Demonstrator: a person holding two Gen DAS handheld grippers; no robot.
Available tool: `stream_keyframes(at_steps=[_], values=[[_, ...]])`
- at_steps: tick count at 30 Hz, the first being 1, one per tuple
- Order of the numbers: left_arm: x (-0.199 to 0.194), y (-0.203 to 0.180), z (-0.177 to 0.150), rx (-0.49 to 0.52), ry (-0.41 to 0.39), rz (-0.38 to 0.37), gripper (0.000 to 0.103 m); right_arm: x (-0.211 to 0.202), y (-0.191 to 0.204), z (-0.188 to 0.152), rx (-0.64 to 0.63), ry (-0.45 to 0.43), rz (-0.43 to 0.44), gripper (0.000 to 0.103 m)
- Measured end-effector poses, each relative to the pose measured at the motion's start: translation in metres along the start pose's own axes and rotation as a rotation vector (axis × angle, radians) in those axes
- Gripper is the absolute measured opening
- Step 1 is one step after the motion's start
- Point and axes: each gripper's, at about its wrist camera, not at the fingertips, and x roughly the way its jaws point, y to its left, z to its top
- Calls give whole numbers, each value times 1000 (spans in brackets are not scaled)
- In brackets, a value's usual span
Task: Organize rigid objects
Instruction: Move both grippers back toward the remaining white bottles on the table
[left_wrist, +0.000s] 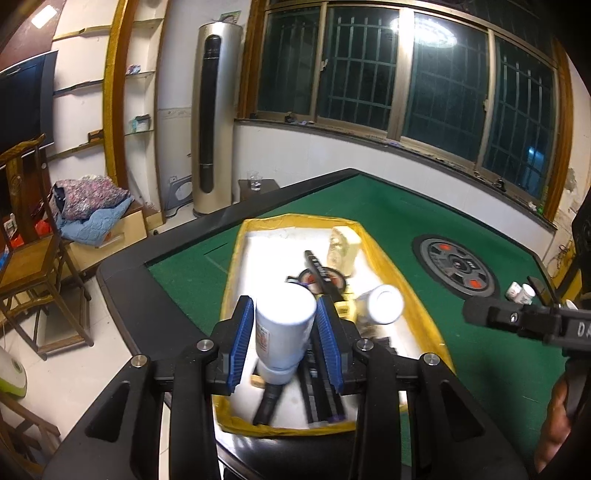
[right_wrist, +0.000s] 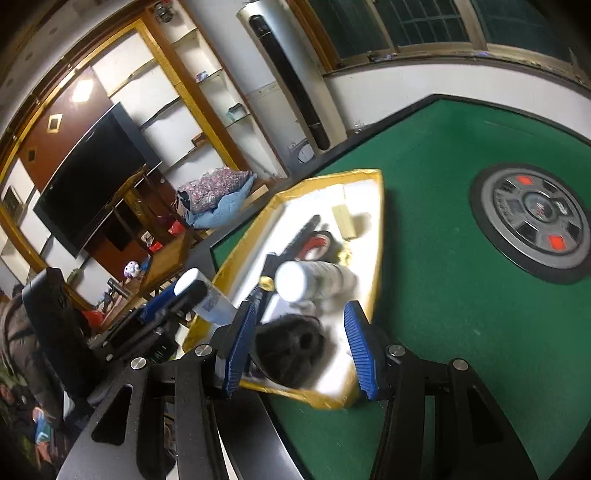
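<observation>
The left gripper (left_wrist: 284, 347) is clamped on a white bottle (left_wrist: 284, 325), held above the yellow-rimmed tray (left_wrist: 373, 236), probably for placing among the items already there. The right gripper (right_wrist: 299, 347) stands apart over the tray's near end (a blurred dark object (right_wrist: 291, 350) lies beneath, apparently ungripped).

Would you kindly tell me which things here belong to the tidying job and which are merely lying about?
Job:
- white bottle, held in the left hand-held gripper
- yellow-rimmed tray
- second white bottle, lying in the tray
- cream box

Lying about:
- glass cups
- pile of clothes
- television
</observation>
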Motion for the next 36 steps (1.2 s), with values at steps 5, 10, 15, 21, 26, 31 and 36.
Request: stream_keyframes(at_steps=[5,10,15,21,26,31,36], values=[[-8,-28,-1,48,5,-71,36,-37,-40,-6,78,-61,-44,45],[-4,-63,-4,124,26,-118,47,-82,-98,-15,206,-136,-95,45],[-3,-84,0,135,27,-141,47,-128,-163,-13,376,-226,-155,45],[-1,-132,2,172,62,-259,47,-134,-233,17,546,-292,-273,45],[4,-161,-6,226,105,-328,47,-110,-261,33,537,-242,-259,45],[15,-169,-3,222,123,-353,47,-87,-217,34,413,-8,100,45],[20,-174,-2,209,159,-392,47,-125,-190,58,202,-171,-408,48]])
